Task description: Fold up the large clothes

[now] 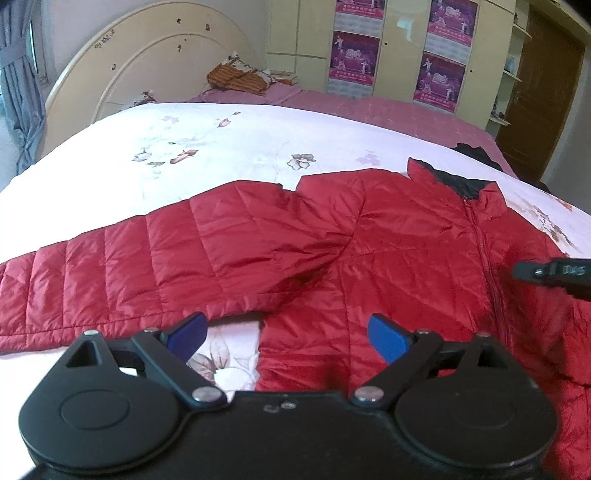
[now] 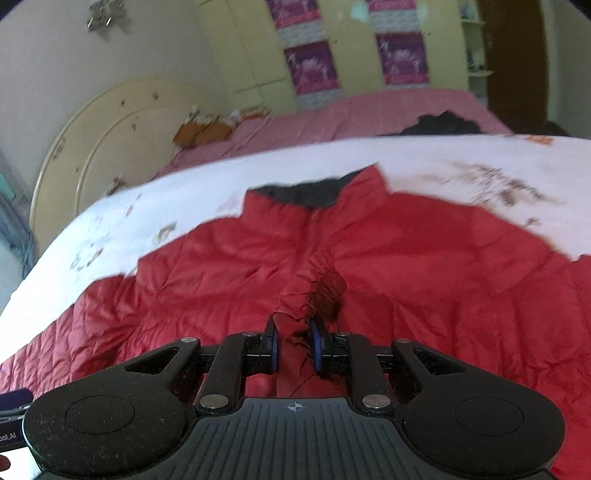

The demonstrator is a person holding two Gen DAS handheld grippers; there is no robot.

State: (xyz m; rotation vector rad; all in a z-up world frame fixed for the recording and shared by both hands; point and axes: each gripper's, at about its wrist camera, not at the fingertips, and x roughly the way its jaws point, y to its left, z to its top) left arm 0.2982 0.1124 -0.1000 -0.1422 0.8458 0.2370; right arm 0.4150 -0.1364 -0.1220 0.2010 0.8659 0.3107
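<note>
The right gripper [image 2: 294, 345] pinches a bunched fold of the red quilted puffer jacket [image 1: 303, 236] lying spread on the floral white quilt [image 1: 207, 140], while the left gripper [image 1: 286, 334] hangs spread and empty, so smoothing seems underway; next, a sleeve likely needs grasping.

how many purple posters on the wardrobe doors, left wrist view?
4: upper left purple poster, lower left, upper right, lower right. Top two are cropped; more may be hidden.

Bare quilt [image 1: 221, 147] lies open beyond the red jacket [image 1: 258, 236]; a black garment [image 1: 476, 153] and cushions [image 1: 236, 77] crowd the bed's far side near the headboard [image 1: 147, 62].
</note>
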